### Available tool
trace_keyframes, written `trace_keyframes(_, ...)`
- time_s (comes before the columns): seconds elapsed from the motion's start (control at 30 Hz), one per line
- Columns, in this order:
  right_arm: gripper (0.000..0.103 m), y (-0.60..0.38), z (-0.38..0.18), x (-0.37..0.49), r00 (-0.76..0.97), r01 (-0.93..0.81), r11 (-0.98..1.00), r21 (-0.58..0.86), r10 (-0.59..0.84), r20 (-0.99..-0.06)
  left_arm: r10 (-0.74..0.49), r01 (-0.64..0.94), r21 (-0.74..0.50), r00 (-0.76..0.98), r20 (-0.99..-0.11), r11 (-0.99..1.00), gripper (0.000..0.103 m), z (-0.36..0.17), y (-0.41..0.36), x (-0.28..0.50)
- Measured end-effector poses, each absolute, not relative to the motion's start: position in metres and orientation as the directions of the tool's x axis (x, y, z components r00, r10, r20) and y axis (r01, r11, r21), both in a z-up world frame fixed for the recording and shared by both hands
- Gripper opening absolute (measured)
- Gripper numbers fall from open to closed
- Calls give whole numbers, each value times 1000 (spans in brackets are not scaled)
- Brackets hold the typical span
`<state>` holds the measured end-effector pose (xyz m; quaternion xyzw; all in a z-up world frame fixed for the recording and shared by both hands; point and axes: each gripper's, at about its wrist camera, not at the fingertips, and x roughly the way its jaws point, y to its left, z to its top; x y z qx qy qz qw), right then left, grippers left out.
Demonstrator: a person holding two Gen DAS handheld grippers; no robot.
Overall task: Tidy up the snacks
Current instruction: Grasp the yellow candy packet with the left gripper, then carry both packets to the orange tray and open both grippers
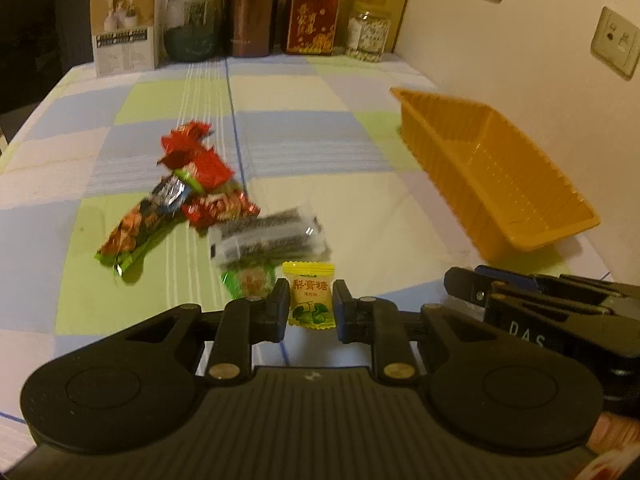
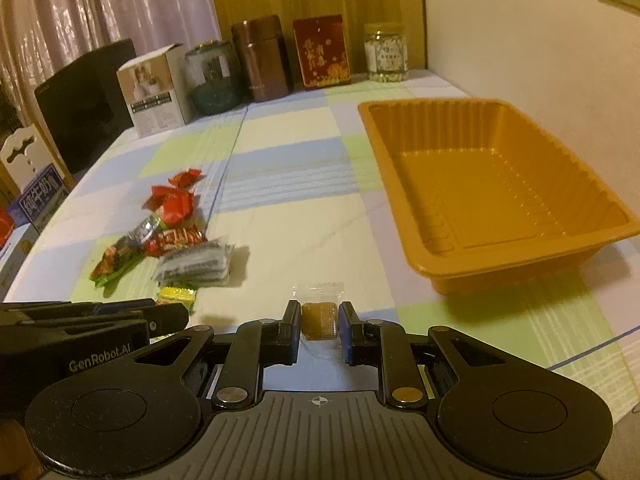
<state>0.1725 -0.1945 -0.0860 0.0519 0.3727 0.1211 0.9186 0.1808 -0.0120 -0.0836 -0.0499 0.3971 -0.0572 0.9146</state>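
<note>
Snacks lie in a loose heap [image 1: 192, 200] toward the left side of a table spread with a checked cloth [image 1: 304, 92] of pale blue, green and cream squares. An empty orange tray [image 2: 592, 240] sits by the table's right edge, next to a cream wall with sockets. Along the far edge stand a white carton [image 1: 124, 40], a dark glazed jar [image 1: 194, 24], a brown canister [image 1: 250, 12], a red box [image 1: 314, 20] and a clear jar [image 1: 368, 34], backed by a wooden panel and a curtain. A dark chair back stands past the left edge.

Left gripper [image 1: 311, 306] is pressed onto a yellow candy packet [image 1: 310, 300], lifted, it seems, clear of the cloth. Right gripper [image 2: 319, 328] pinches a clear-wrapped amber sweet [image 2: 319, 318] near the table's front edge, the tray well apart to its right
</note>
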Motion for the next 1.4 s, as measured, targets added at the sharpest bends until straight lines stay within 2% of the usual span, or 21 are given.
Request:
trace_keyframes(0.43,20,-231,-21,177,800,-140,978,156,204,-564,-249,161,-194,725,-642,968,20,-33,-55,199)
trace_keyframes(0.77,20,-292,-18,207,807,-44,991,130,112,-580,-384,264,-281,693,-610,923,20,-24,-105,230)
trace_keyframes(1.2,20,-322,-27,226,794,0,989,145,88,-601,-407,322,-252,657,-635,913,21,-39,-147,258)
trace_keyframes(1.23,20,-323,-28,226,793,3,989,148,87,-603,-397,322,-238,660,-637,916,24,-40,-150,259)
trace_keyframes(1.3,20,-326,-30,227,790,8,988,152,87,-607,-378,316,-216,670,-639,924,37,-44,-152,261)
trace_keyframes(1.4,20,-329,-31,226,788,14,987,157,86,-610,-371,306,-216,672,-641,927,37,-46,-147,260)
